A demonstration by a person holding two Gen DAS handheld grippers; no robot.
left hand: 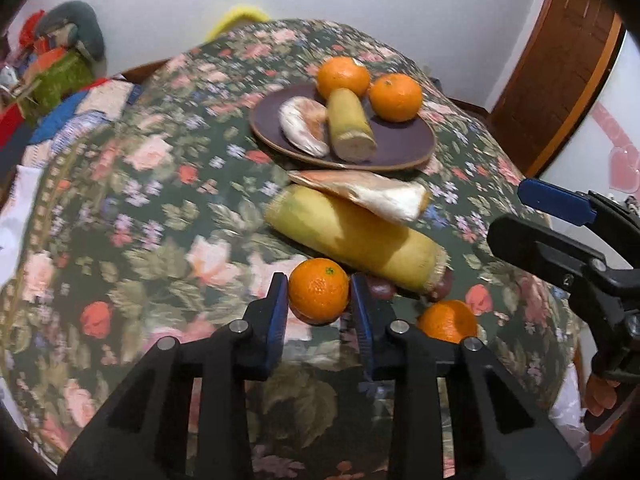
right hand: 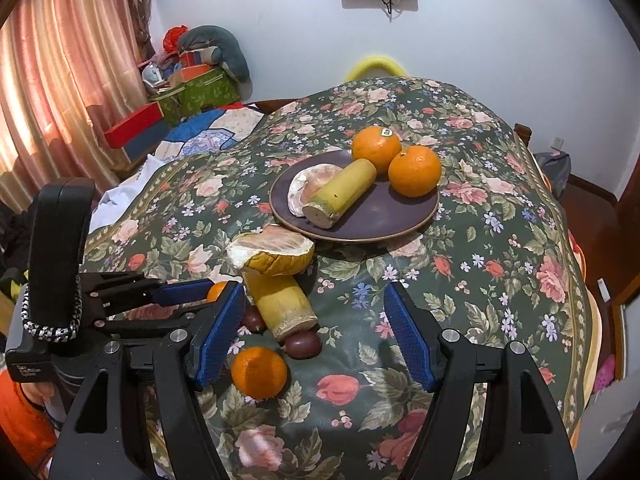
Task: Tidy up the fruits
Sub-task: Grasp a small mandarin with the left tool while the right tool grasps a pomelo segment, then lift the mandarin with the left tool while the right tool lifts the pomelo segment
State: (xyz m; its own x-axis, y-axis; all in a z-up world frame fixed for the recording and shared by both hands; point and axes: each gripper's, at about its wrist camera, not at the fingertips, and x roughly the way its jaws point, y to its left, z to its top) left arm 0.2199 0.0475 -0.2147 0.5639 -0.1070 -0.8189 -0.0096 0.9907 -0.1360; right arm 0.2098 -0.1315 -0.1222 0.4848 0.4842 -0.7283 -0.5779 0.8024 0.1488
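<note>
My left gripper is shut on a mandarin and holds it just above the floral tablecloth. A second mandarin lies to its right, also in the right wrist view. A yellow stalk piece lies on the cloth with a pomelo wedge resting on it. Dark passion fruits sit by the stalk's end. The purple plate holds two oranges, a stalk piece and a pomelo piece. My right gripper is open and empty over the cloth.
The floral tablecloth covers a rounded table that drops off at the right. Boxes and clutter stand at the back left by a curtain. A yellow chair back shows behind the table.
</note>
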